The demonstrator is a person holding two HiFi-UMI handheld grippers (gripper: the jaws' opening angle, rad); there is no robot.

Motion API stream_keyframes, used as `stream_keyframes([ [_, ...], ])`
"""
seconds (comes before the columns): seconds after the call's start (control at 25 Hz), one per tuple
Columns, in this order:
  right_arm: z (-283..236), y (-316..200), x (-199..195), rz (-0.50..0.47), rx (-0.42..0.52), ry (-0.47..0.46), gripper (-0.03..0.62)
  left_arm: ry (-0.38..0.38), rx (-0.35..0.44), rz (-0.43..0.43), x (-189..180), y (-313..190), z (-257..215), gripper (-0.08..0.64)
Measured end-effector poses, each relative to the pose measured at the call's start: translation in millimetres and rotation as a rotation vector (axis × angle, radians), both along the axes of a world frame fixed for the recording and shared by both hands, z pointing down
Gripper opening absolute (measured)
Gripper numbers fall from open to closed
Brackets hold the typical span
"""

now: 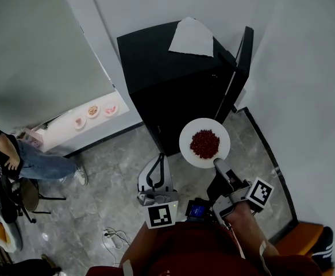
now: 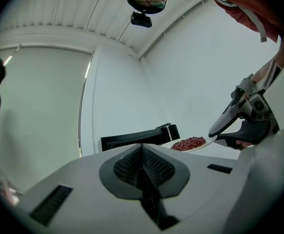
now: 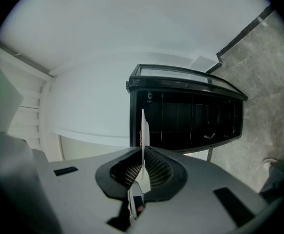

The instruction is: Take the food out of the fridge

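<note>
Right tool: jaws pinch the near rim of a round white plate; in the right gripper view the rim shows edge-on between the pads. Left tool: jaws pressed together, nothing between them, held low beside the right one over the grey marbled floor.

The plate carries a heap of small dark-red food and hangs level in the air, just in front of the black cabinet fridge, clear of its interior. The black fridge door stands open at the right; a white paper sheet lies on the fridge top. The shelves look dark, and no further food can be made out there.

Judged progress: removal appears done; setting the plate down, perhaps on the far white surface, and closing the door remain.
</note>
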State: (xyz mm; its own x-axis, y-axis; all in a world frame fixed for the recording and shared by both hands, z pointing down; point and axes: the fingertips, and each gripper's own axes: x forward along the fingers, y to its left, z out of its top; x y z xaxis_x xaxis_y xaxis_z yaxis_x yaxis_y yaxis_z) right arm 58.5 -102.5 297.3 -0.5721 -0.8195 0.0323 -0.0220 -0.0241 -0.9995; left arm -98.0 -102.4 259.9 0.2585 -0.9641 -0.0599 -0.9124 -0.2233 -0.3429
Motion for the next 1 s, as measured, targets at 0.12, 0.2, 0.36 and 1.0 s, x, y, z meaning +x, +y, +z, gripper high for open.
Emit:
stream_keyframes([
  [0.12, 0, 2, -1, -0.002, 0.006, 0.001, 0.031, -0.010, -0.005, 0.002, 0, 2, 1, 0.016],
  [0.2, -1, 2, -2, -0.009, 0.012, 0.001, 0.031, -0.012, -0.009, 0.002, 1, 2, 3, 0.015],
  [0.36, -4, 3, -3, -0.018, 0.024, 0.005, 0.031, -0.007, -0.021, 0.007, 5, 5, 5, 0.015],
  [1.0, -1, 3, -2, -0.023, 0.022, -0.005, 0.031, 0.002, -0.026, 0.011, 13, 4, 7, 0.015],
])
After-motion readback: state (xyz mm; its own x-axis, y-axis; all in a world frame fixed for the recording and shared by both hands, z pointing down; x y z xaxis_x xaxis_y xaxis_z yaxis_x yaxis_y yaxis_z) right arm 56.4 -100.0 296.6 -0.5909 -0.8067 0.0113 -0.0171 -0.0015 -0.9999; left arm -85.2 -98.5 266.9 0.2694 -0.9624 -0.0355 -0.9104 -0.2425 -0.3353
